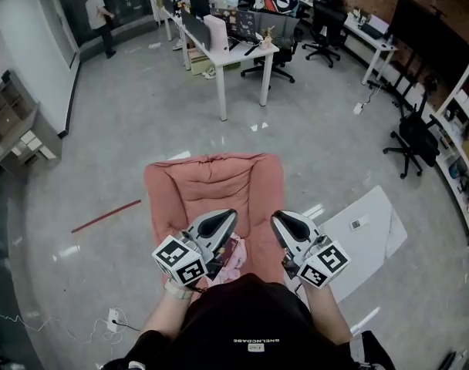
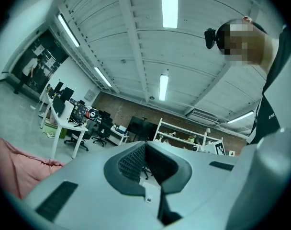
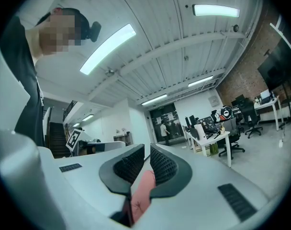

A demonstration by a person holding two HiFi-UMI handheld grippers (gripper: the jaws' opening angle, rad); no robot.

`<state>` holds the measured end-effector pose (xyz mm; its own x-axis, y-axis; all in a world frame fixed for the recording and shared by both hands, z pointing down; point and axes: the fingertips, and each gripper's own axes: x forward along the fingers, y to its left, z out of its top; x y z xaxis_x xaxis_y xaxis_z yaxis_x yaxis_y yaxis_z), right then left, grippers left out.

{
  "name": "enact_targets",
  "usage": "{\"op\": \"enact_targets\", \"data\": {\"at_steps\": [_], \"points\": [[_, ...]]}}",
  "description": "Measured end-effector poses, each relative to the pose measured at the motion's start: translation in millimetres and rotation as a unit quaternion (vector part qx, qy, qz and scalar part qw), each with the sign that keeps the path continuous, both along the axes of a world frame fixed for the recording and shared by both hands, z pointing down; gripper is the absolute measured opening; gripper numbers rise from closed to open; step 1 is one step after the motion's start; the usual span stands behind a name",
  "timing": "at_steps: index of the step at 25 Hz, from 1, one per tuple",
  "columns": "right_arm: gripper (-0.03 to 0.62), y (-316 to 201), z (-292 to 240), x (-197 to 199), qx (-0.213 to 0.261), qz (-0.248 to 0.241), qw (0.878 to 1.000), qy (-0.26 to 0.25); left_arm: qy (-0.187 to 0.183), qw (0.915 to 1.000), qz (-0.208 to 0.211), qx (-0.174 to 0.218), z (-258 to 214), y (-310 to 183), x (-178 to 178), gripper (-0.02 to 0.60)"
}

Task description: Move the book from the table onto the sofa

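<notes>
The left gripper's (image 2: pixel 146 153) jaws are held shut on nothing. The right gripper's (image 3: pixel 147 153) jaws are kept slightly parted and empty above a pink sofa (image 1: pixel 213 182) in an office.

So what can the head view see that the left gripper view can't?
Only the head view shows the low white table and the red stripe on the floor. Only the left gripper view shows the ceiling lights and the head camera. Both show the pink sofa, the white desk with office chairs, and the left gripper.
</notes>
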<state>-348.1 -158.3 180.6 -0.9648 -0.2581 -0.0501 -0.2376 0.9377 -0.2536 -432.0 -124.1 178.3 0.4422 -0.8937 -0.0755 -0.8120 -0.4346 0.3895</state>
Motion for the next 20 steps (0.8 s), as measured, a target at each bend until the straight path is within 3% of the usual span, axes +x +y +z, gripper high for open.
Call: {"op": "enact_targets", "data": {"at_steps": [12,20], "points": [[0.055,0,18,6,0.011,0.005,1.0,0.024,0.021,0.9989,-0.036,-0.021,11,3,-3,0.015],[0.055,1,25,9,0.013,0.009,0.999,0.032,0.064,0.9968,-0.046,0.012,4,9,3,0.014]]}}
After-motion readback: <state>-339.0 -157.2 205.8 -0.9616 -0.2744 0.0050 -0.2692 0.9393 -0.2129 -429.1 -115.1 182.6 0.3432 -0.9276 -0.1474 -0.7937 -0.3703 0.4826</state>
